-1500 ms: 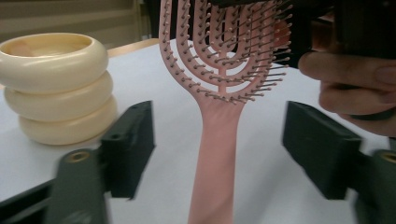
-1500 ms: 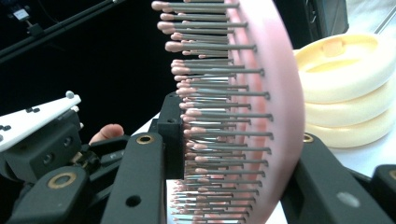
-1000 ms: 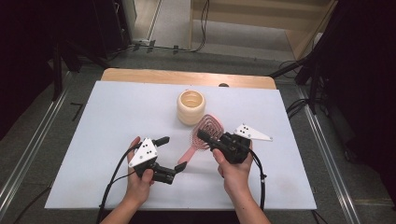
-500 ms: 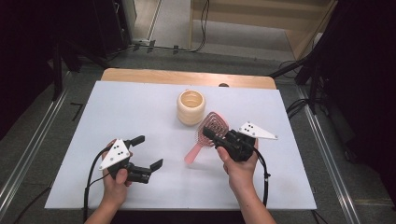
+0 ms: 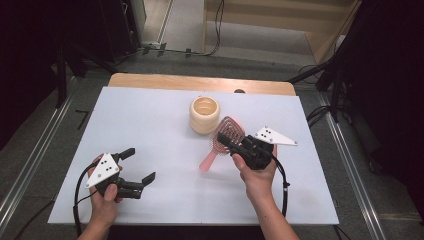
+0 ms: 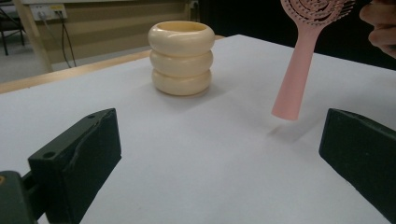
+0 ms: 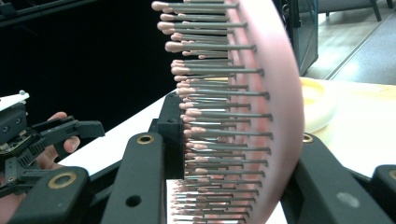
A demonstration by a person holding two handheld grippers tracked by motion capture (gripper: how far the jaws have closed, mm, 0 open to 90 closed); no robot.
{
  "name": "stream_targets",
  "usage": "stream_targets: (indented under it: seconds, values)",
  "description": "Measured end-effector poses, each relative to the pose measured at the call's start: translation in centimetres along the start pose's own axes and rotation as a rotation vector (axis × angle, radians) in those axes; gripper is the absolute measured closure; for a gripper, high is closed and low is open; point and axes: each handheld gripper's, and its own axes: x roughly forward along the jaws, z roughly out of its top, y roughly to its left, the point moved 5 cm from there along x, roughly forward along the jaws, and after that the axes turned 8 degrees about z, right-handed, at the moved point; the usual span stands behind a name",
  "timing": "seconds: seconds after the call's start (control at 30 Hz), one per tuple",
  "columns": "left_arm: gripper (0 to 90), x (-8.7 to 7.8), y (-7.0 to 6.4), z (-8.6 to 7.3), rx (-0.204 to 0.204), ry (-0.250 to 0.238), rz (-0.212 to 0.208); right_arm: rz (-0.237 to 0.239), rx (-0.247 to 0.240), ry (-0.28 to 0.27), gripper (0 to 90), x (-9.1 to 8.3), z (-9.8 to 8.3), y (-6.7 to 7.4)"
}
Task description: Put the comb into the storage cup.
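White table (image 5: 150, 120), hairbrush (image 7: 261, 116) bristles close-up.

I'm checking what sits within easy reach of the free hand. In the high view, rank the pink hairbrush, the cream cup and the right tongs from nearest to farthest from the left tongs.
1. Pink hairbrush: its handle tip points toward the left tongs, to their right.
2. Right tongs: farther right, clamped on the brush head.
3. Cream cup: farther back, mid-table.

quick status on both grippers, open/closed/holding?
Left gripper: open, holding nothing, low over the table.
Right gripper: closed on the head of the pink hairbrush, its handle end clear of the table.
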Motion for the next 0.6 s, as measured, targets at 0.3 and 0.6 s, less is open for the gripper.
stream_targets:
  seconds: [0.3,0.6]
  values:
    - [0.0,-1.9,2.0,-0.9,-0.011,-0.009,0.054,0.0,-0.011,0.009,61.8,0.2,0.5,-0.3]
    - [0.0,-3.4,3.6,-1.6,-0.036,-0.02,0.086,-0.004,-0.015,0.012,61.8,0.4,1.2,-0.5]
